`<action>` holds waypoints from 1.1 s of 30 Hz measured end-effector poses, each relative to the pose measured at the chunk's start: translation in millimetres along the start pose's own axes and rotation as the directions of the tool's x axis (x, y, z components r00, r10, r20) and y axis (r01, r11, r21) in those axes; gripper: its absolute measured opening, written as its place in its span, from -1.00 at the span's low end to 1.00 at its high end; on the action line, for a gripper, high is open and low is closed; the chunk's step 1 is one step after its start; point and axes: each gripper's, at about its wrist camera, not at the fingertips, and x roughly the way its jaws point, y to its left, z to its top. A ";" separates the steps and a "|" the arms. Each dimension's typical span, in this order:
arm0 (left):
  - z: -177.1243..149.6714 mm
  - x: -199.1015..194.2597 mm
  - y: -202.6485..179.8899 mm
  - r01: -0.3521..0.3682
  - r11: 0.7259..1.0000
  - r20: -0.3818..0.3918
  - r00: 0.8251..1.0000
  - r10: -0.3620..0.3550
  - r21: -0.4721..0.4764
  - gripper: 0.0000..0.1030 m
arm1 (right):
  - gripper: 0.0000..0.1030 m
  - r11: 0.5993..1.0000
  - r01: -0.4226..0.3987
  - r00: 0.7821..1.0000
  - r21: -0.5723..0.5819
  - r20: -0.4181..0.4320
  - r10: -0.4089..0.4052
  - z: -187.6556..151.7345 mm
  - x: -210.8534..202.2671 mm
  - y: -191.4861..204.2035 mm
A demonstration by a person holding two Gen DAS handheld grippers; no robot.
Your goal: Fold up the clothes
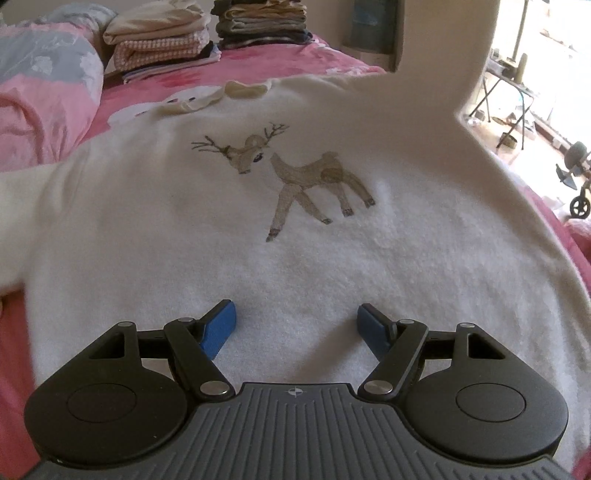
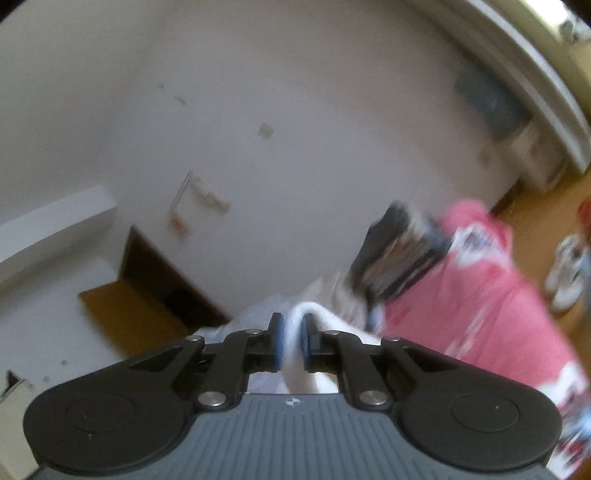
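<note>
White sweater (image 1: 295, 229) with a deer motif (image 1: 284, 177) lay spread front-up across the middle of the bed, collar (image 1: 221, 94) toward the far edge and hem toward the near edge. One sleeve ran off toward the left edge; the other rose out of the left wrist view at upper right — lifted.

Right gripper (image 2: 291, 341): jaws narrow, clamped on a fold of white knit (image 2: 306, 314), judged to be that raised sleeve. Its view was blurred.

Left gripper (image 1: 295, 325): jaws wide, nothing between them, pads just above or resting on the lower body panel — contact could not be told.

Pink bedsheet (image 1: 258, 62) beneath; folded stacks (image 1: 258, 22) at the far edge.

Step judged: first sleeve fold. Next move called for carrying the sleeve across the chest and laying it flat, the left gripper pinning the body.
</note>
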 end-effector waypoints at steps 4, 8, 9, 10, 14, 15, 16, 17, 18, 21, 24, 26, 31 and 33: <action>5.6 -14.1 30.6 0.046 0.987 0.038 0.998 -0.040 -0.154 0.42 | -0.81 0.996 -0.074 0.991 0.058 -0.109 0.080 -41.9 25.1 11.1; 7.1 -27.3 81.1 0.186 0.886 0.120 0.982 -0.148 -0.425 0.42 | -0.81 0.983 -0.101 0.970 0.152 -0.202 0.131 -86.1 53.2 9.6; 6.3 -30.1 92.3 0.215 0.850 0.143 0.976 -0.166 -0.480 0.42 | -0.81 0.978 -0.102 0.964 0.180 -0.226 0.142 -97.5 61.1 7.8; 5.0 -32.7 101.2 0.231 0.823 0.160 0.972 -0.172 -0.520 0.42 | -0.82 0.973 -0.101 0.957 0.206 -0.249 0.152 -106.8 68.6 5.1; -1.7 -41.2 118.9 0.238 0.781 0.179 0.970 -0.163 -0.578 0.42 | -0.75 0.962 -0.031 0.931 0.272 -0.343 0.127 -143.1 86.2 -11.6; -3.3 -42.5 119.7 0.231 0.784 0.176 0.972 -0.157 -0.575 0.42 | -0.71 0.967 0.010 0.922 0.253 -0.377 0.089 -151.9 87.2 -16.3; -4.9 -43.3 119.9 0.227 0.788 0.174 0.973 -0.154 -0.572 0.42 | -0.60 0.972 0.061 0.906 0.227 -0.420 0.041 -160.8 85.9 -22.1; -6.2 -43.4 119.5 0.227 0.793 0.173 0.973 -0.155 -0.566 0.42 | -0.59 0.974 0.113 0.886 0.198 -0.464 -0.008 -169.8 84.4 -27.9; -7.6 -43.6 119.0 0.227 0.797 0.171 0.973 -0.157 -0.559 0.42 | -0.59 0.972 0.152 0.868 0.178 -0.495 -0.045 -177.5 79.8 -35.6; -7.9 -43.4 112.3 0.225 0.830 0.168 0.973 -0.161 -0.510 0.42 | -0.59 0.961 0.224 0.854 0.160 -0.507 -0.115 -189.2 53.0 -57.0; -3.3 -39.5 101.2 0.225 0.869 0.159 0.972 -0.171 -0.442 0.42 | -0.57 0.939 0.316 0.860 0.136 -0.460 -0.223 -184.2 17.9 -79.0; 4.0 -33.2 89.5 0.221 0.897 0.147 0.973 -0.177 -0.384 0.42 | -0.55 0.921 0.373 0.852 0.114 -0.435 -0.292 -181.4 1.7 -91.7; 21.6 -10.1 72.4 0.122 0.945 0.135 0.987 -0.084 -0.305 0.42 | -0.55 0.895 0.439 0.819 0.074 -0.442 -0.366 -193.7 -10.5 -122.3; 27.8 -2.7 65.8 0.094 0.966 0.154 0.986 -0.058 -0.239 0.42 | -0.56 0.888 0.459 0.794 0.018 -0.458 -0.401 -202.7 -7.6 -128.4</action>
